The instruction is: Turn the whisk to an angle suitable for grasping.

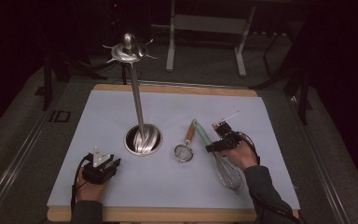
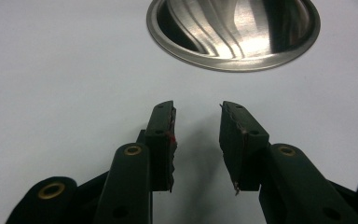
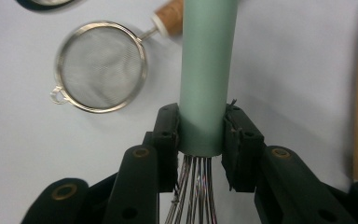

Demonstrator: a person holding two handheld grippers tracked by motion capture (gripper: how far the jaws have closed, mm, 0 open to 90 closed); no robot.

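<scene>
Right gripper view: the right gripper (image 3: 200, 140) has its jaws clamped on the pale green cylindrical handle of a wire balloon whisk (image 3: 208, 70), at the handle's lower end just above where the steel wires fan out.
Whisk position: right of centre on the white table mat (image 1: 168, 186), handle pointing far and left, wire head (image 1: 228, 175) near the person.
Neighbour: a small round mesh strainer with a cork-coloured handle (image 1: 185, 148) lies just left of the whisk, the two handle tips close together.
Left gripper: left gripper (image 2: 196, 140) rests at the near left with jaws apart and nothing between them, facing the round steel base of a tall utensil stand (image 2: 233, 32).
Handling: likely light; the handle looks stiff and smooth, so it could slip or swing in the pads.
Wires: springy and thin, a poor place to pinch.
Best hold: the handle near the wires, as now, probably balances the head well.
</scene>
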